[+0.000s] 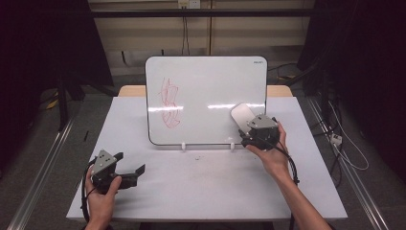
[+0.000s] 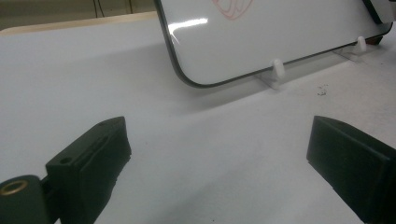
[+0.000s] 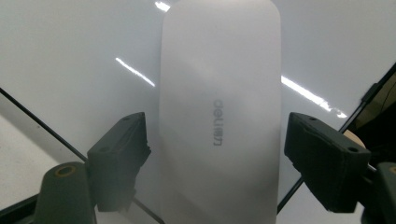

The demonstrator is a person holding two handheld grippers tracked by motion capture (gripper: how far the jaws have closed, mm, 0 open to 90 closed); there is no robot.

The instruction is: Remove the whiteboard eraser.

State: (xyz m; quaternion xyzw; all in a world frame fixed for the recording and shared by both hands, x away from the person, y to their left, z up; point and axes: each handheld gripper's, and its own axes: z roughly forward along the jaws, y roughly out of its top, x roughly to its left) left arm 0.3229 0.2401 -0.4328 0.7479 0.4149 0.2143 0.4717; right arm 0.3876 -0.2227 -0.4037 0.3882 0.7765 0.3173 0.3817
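A whiteboard [image 1: 206, 86] stands tilted on small white feet at the back of the table, with a red scribble [image 1: 168, 103] on its left half. A white oblong eraser [image 1: 242, 115] lies flat against the board's lower right face. My right gripper [image 1: 245, 126] has it from below. In the right gripper view the eraser [image 3: 219, 70] runs up between the two black jaws of that gripper [image 3: 217, 126], which sit against its long sides. My left gripper [image 1: 130, 163] rests at the table's front left, open with nothing in it; its view has its jaws [image 2: 219, 140] wide over bare table.
The white table [image 1: 206, 182] spreads in front of the board. The board's corner [image 2: 280, 28] and one of its white feet [image 2: 277, 70] stand ahead of the left gripper. Small dark specks [image 2: 322, 89] lie near the feet. Dark racks and cables flank the table.
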